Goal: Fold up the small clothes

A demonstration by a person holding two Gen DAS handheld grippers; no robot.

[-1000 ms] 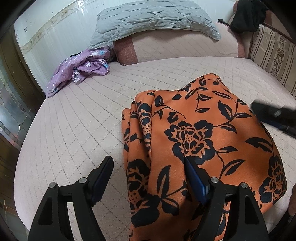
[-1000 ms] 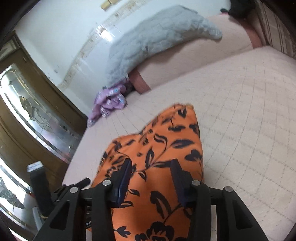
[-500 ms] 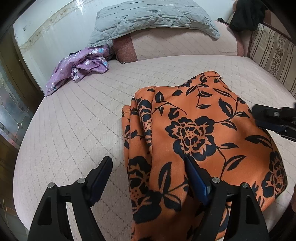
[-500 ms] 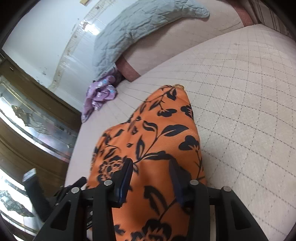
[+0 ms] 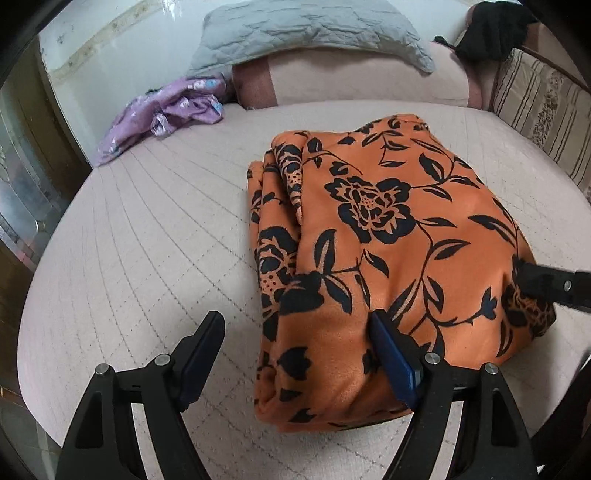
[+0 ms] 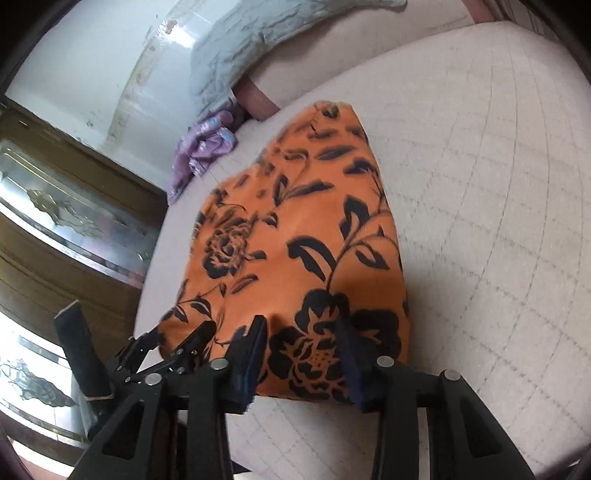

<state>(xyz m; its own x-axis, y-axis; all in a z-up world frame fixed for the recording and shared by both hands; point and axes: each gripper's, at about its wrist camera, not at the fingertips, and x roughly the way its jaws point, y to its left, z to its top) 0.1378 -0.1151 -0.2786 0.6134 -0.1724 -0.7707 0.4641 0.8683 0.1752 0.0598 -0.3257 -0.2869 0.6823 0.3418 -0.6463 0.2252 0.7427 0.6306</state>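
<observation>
A folded orange garment with black flowers lies on the pink quilted bed. My left gripper is open at the garment's near left corner; its right finger presses into the cloth and its left finger rests over bare bed. My right gripper is open with both fingers against the garment's near edge. The right gripper's fingers also show in the left wrist view, at the garment's right edge. The left gripper also shows in the right wrist view.
A crumpled purple garment lies at the bed's far left. A grey quilted pillow and pink bolster sit behind. A black cloth and striped cushion are at the far right. A wooden glass-panelled door stands left of the bed.
Both grippers have lowered and drawn back toward the garment's near edge. The right gripper has slid down along the right edge. The garment has settled flatter on the bed.
</observation>
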